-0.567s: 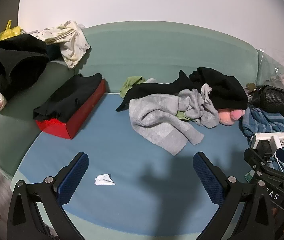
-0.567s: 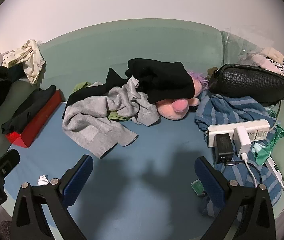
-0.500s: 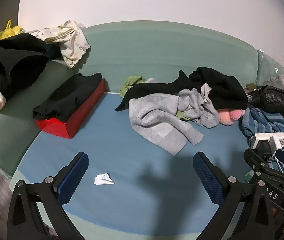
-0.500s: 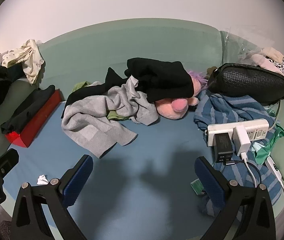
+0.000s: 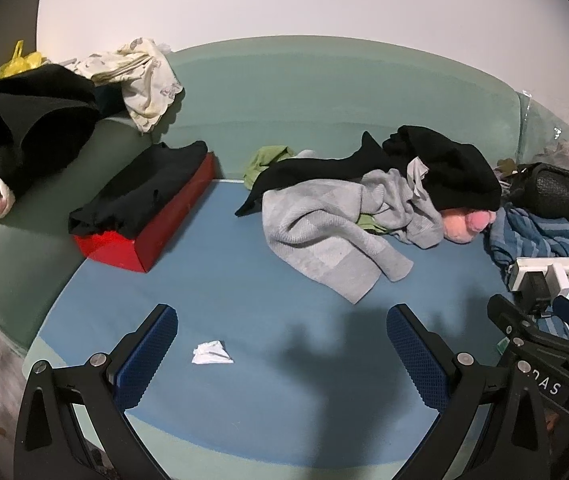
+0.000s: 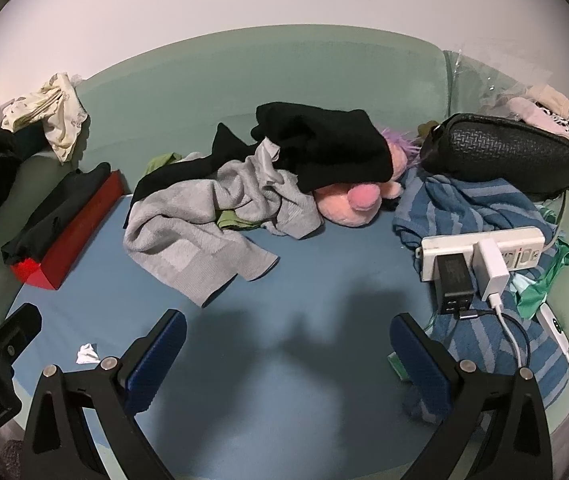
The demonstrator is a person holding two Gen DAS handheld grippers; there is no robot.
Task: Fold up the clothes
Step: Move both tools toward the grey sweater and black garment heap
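On the blue sheet point(image 5: 212, 292), centre right of the left-wrist frame, grey garment point(image 5: 332, 236) lies crumpled, a black garment point(image 5: 436, 168) draped over its far edge. Left gripper point(image 5: 282, 356) low in frame, jaws wide apart, empty. Right gripper point(image 6: 286, 360) likewise spread, empty. Red box point(image 5: 156, 232) at left; power strip point(image 6: 484, 252) at right.

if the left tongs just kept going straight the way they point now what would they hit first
Probably the bare blue mat, which fills the gap between the open left tongs. The grey garment lies farther on, right of centre; depth is hard to judge.
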